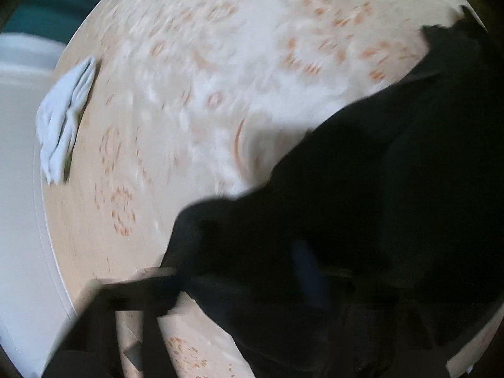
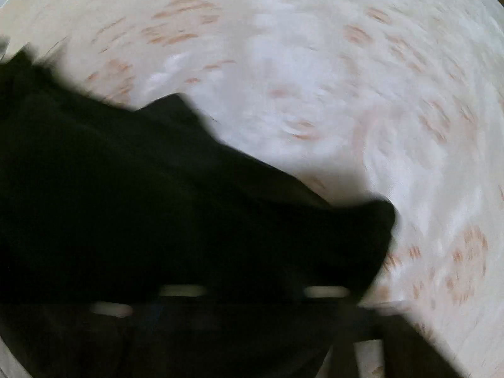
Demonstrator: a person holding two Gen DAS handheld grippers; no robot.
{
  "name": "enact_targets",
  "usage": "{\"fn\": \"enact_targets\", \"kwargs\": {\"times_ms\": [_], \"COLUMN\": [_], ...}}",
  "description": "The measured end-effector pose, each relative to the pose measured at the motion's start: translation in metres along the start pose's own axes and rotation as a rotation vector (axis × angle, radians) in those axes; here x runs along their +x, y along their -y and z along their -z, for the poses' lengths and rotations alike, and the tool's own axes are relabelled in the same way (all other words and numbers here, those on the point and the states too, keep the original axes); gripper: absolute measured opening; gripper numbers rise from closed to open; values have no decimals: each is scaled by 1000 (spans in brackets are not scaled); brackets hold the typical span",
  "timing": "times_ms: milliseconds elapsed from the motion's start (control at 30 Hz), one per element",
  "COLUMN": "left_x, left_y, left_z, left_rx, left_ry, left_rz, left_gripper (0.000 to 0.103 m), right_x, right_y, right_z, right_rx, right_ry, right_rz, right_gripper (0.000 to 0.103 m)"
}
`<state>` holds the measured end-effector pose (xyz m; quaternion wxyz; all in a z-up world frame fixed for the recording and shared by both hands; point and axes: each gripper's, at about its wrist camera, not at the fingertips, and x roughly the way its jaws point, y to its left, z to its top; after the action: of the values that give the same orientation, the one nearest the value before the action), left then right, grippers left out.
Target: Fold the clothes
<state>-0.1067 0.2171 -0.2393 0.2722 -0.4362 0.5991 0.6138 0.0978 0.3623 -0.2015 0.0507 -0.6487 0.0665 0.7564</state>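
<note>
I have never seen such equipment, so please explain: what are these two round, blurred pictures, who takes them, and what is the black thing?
There is no robot. A person holds a two-finger gripper in each hand, each with a wide-angle camera looking along its fingers. One picture comes from the left gripper, the other from the right gripper. Both look down at a cream cover with orange marks. A black garment fills the near part of both. A pale folded cloth sits at the edge. The right gripper is shut, but blur hides whether either pinches the garment.
</note>
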Motion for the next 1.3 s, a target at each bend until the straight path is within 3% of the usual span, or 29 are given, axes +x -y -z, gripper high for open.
{"fn": "enact_targets", "kwargs": {"times_ms": [33, 67, 100, 167, 267, 367, 400, 467, 533, 667, 833, 867, 900, 933, 967, 1167, 1300], "left_x": [-2, -4, -11, -16, -14, -30, -32, -25, -24, -24, -5, -3, -1, -3, -6, -28, -31], "left_y": [-6, -12, -24, -47, -15, -8, -9, -3, 4, 11, 19, 20, 21, 21, 20, -6, -15], "left_z": [3, 7, 9, 6, -15, 12, 19, 26, 30, 30, 24, 25, 26, 28, 30, 34, 24], "left_rx": [-45, -92, -158, -259, -252, -156, -118, -23, 35, 67, 78, 63, 47, 26, -1, -105, -163], "left_ry": [23, 49, 92, 101, 84, 31, 9, -30, -36, -28, -83, -87, -90, -79, -64, 9, 24], "left_rz": [-30, -54, -30, 11, -9, 106, 150, 160, 163, 205, 202, 215, 231, 271, 290, 359, 326], "left_gripper": [0, 0, 0, 0, 0, 4, 8, 50, 71, 74, 74, 70, 61, 27, 9, 7, 7], "right_x": [-9, -17, -26, -45, -55, -49, -44, -32, -26, -4, 36, 39, 42, 43, 42, 5, 3], "right_y": [7, 13, 17, 30, 51, 42, 33, 13, -1, -16, -23, -23, -23, -23, -21, -5, 7], "right_z": [3, 5, 5, 0, -14, -27, -31, -35, -38, -48, -56, -53, -51, -48, -46, -52, -71], "right_rx": [52, 87, 108, 140, 204, 141, 101, -4, -92, -165, -186, -183, -180, -172, -154, -45, 27], "right_ry": [38, 68, 98, 161, 187, 151, 132, 97, 87, 22, -55, -65, -75, -83, -80, 46, 84], "right_rz": [-22, -29, -21, 11, -17, -103, -121, -107, -78, -99, -82, -76, -71, -69, -74, -128, -114], "right_gripper": [4, 3, 0, 0, 0, 5, 19, 43, 48, 49, 49, 43, 18, 4, 3, 1, 1]}}
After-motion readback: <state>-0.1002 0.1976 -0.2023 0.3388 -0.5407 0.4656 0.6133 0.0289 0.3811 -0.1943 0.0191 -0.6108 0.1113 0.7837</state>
